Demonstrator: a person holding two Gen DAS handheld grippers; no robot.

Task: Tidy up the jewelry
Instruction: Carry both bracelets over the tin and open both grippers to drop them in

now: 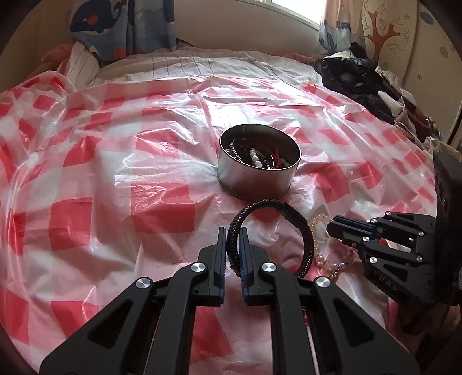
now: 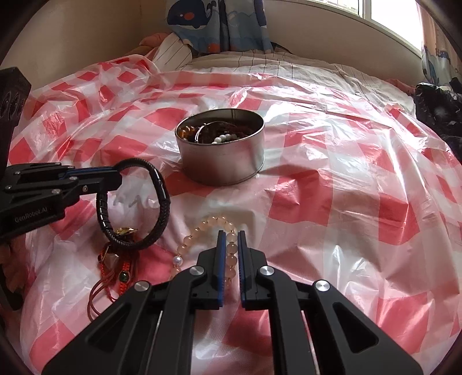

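My left gripper (image 1: pixel 232 230) is shut on a black braided bracelet (image 1: pixel 309 239), gripping one side of its loop; the rest arcs off to the right. From the right wrist view, the same left gripper (image 2: pixel 117 174) lifts that black bracelet (image 2: pixel 164 202) so its lower end rests on the sheet. My right gripper (image 2: pixel 231 233) is shut on a peach bead bracelet (image 2: pixel 202 225) lying on the sheet, with beads between its pads. A round metal tin (image 1: pixel 260 178) stands just beyond both grippers and holds several pieces of jewelry. A red cord bracelet (image 2: pixel 121 277) lies under the black one.
A red-and-white checked plastic sheet (image 1: pixel 115 173) covers the bed. Dark clothes (image 1: pixel 361 78) are piled at the far right. Striped bedding (image 2: pixel 260 66), a whale-print curtain (image 2: pixel 216 23) and a window sill lie behind the tin (image 2: pixel 222 164).
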